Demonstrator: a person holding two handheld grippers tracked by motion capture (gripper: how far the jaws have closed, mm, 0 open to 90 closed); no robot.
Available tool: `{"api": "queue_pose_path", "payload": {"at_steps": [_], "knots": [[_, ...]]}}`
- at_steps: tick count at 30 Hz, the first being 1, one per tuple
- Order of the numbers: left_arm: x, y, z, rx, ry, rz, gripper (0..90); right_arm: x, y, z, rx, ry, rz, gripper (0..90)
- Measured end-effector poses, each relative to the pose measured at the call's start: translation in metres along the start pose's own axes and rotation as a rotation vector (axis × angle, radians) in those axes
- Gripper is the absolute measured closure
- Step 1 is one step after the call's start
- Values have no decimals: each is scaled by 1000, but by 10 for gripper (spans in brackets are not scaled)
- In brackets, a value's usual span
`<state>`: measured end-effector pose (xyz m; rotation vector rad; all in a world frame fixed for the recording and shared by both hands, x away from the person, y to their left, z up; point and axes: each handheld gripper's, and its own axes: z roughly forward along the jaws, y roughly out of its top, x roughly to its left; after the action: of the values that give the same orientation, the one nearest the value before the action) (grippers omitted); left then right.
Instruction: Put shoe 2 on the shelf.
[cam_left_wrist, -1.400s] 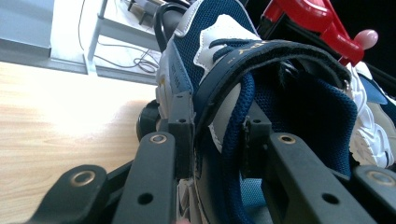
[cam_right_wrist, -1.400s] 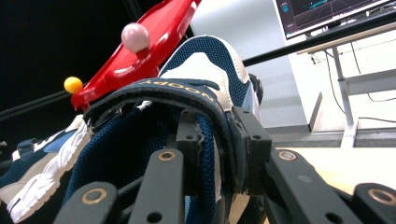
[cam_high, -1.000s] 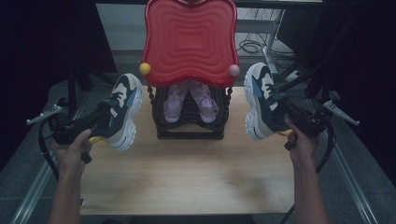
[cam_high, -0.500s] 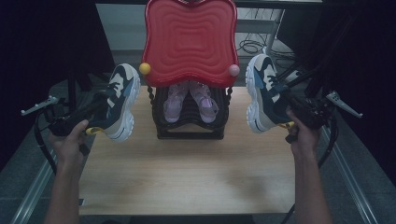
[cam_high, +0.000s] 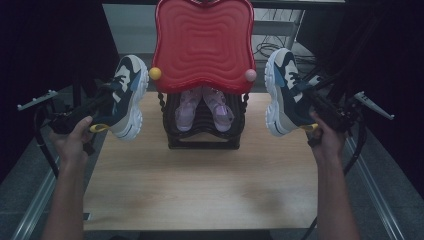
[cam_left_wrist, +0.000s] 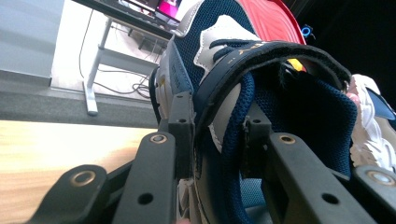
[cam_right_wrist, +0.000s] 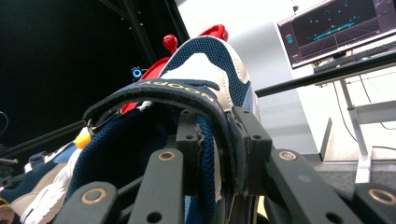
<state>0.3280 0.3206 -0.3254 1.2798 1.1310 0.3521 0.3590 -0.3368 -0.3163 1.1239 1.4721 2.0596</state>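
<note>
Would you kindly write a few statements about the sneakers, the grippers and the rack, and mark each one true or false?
1. The left gripper clamps the collar of the left sneaker. True.
2. The right sneaker lies flat on the table. False: the right gripper holds it up in the air.
3. Pink sandals sit in the black rack. True.
4. The rack's top is blue. False: it is red.

The wavy red plastic tray top (cam_high: 202, 42) is covering most of the pair of pink sandals (cam_high: 202, 107) on the black rack (cam_high: 202, 135), and the picture's top edge is cutting it off. In the left tool view, the navy-and-white sneaker (cam_left_wrist: 243, 93) is hiding its own toe and sole.
</note>
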Motion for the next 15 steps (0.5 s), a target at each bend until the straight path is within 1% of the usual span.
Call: {"api": "queue_pose_path", "payload": {"at_steps": [3, 7, 10, 13, 15], "knots": [[-3, 5, 1, -9, -3, 4, 720, 2, 3, 1, -1, 6, 0, 737], [-5, 11, 3, -17, -26, -9, 720, 6, 9, 4, -8, 2, -4, 737], [-7, 16, 4, -17, -22, 2, 720, 9, 14, 6, -10, 10, -8, 737], [-9, 21, 5, -28, -26, 0, 720, 11, 18, 9, -13, 16, -6, 737], [-11, 23, 6, -31, -27, 2, 720, 13, 22, 11, -11, 12, -11, 737]]}}
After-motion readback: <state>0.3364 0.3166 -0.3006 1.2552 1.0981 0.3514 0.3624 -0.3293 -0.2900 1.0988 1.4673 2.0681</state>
